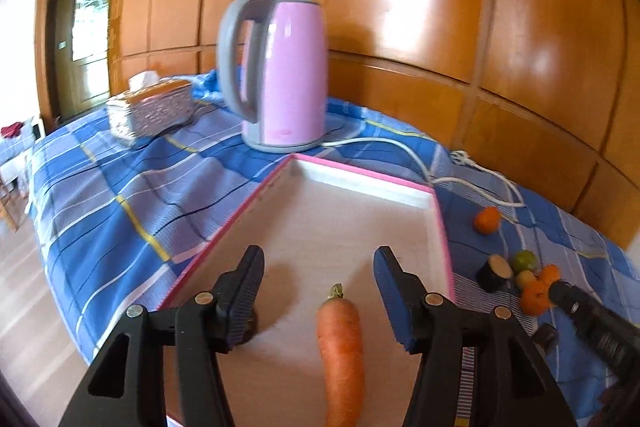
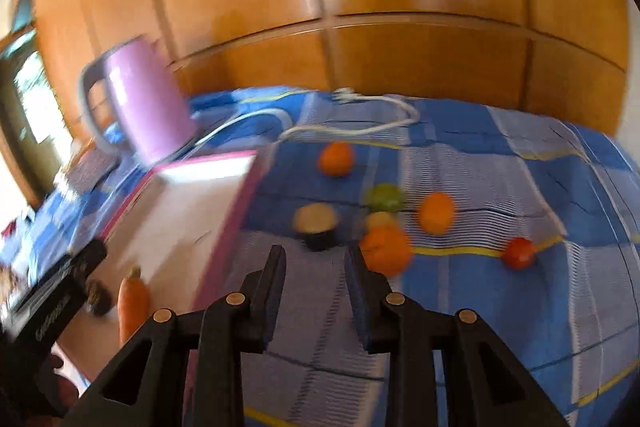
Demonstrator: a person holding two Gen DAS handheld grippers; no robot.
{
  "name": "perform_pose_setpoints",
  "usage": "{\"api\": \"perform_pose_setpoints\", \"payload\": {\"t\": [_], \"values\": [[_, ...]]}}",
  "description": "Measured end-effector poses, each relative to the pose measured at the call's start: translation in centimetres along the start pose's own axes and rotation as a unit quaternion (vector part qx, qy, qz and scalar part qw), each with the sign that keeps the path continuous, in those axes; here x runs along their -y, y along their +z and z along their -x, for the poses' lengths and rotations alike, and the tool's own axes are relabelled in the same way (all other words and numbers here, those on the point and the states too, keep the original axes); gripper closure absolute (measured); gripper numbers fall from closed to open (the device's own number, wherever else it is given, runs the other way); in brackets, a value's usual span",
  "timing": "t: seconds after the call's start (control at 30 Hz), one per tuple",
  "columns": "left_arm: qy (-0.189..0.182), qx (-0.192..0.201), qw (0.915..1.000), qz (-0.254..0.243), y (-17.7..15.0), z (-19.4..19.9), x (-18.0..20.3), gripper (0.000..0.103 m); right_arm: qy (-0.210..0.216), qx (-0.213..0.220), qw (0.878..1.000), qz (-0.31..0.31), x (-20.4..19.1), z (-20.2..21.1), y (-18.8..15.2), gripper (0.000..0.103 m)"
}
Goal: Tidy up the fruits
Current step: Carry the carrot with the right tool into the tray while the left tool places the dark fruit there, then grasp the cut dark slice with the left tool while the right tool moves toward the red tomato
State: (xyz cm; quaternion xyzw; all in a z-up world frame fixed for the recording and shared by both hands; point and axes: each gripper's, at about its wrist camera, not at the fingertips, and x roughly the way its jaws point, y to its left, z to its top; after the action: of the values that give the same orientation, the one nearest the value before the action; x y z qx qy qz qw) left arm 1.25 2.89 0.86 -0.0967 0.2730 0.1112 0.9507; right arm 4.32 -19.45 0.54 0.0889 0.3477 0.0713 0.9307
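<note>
In the left wrist view a carrot [image 1: 341, 343] lies on the floor of the pink-rimmed white tray [image 1: 360, 174]. My left gripper [image 1: 319, 253] is open and straddles the carrot, with a gap on each side. My right gripper [image 2: 315, 250] is open and holds nothing, low over the blue checked cloth just right of the tray [image 2: 180, 219]. Ahead of it lie a dark stub with a pale cut face [image 2: 318, 227], a big orange [image 2: 386, 251], a lime [image 2: 384, 197], two more oranges [image 2: 437, 213] [image 2: 337, 158] and a tomato [image 2: 519, 253].
A pink kettle [image 1: 284, 71] stands behind the tray, and its white cord [image 1: 400, 143] trails across the cloth toward the fruit. A tissue box [image 1: 152, 107] sits at the far left. Wooden panelling backs the table.
</note>
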Motion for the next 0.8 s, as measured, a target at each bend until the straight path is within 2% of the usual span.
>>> {"api": "perform_pose_setpoints", "payload": {"t": [0.2,0.3,0.43,0.57,0.7,0.8], "values": [[-0.069,0.012,0.997,-0.034,-0.2,0.7,2.5,0.045,-0.048,-0.006,0.995,-0.084,5.5,0.5,0.0,0.072],[-0.111,0.005,0.9923,-0.055,-0.3,0.7,4.2,0.045,-0.052,-0.016,0.99,-0.132,7.8,0.1,-0.3,0.072],[-0.149,-0.007,0.985,-0.087,-0.7,0.6,6.7,0.045,-0.054,-0.027,0.989,-0.138,8.2,-0.4,-0.5,0.072],[-0.167,-0.023,0.9793,-0.112,-1.1,0.0,8.9,0.045,-0.041,-0.018,0.992,-0.119,7.4,0.1,-0.5,0.072],[-0.164,-0.054,0.9771,-0.124,-1.7,-1.7,10.4,0.045,-0.039,-0.024,0.992,-0.117,7.4,-0.1,-0.6,0.072],[-0.153,-0.071,0.9784,-0.12,-2.1,-2.7,10.4,0.045,-0.055,-0.018,0.989,-0.14,8.5,0.2,-0.6,0.072]]}}
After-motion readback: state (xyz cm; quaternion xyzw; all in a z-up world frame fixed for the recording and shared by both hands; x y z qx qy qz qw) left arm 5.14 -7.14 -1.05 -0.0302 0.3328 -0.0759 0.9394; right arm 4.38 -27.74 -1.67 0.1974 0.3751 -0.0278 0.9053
